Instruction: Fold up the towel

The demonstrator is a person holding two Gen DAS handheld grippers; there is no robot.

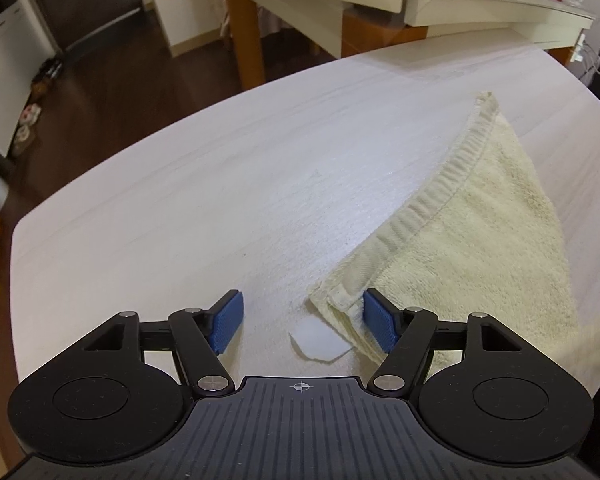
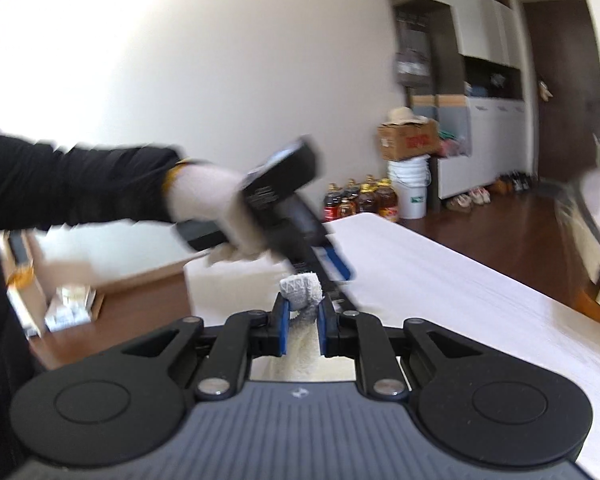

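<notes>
On pale table [image 1: 180,200]: cream towel [image 1: 480,240], near corner between spread left gripper [image 1: 302,320] pads, unpinched. Right gripper [image 2: 302,330] clamps another corner aloft. Risk: unanchored cloth drags, fold skews.

Right gripper [image 2: 302,330] clamped on a bunched towel [image 2: 302,292] corner, cloth trailing down under it. Beyond it, white-gloved left hand [image 2: 208,200] holds the left gripper [image 2: 332,266] tilted down over the white table [image 2: 440,280], blurred.
</notes>
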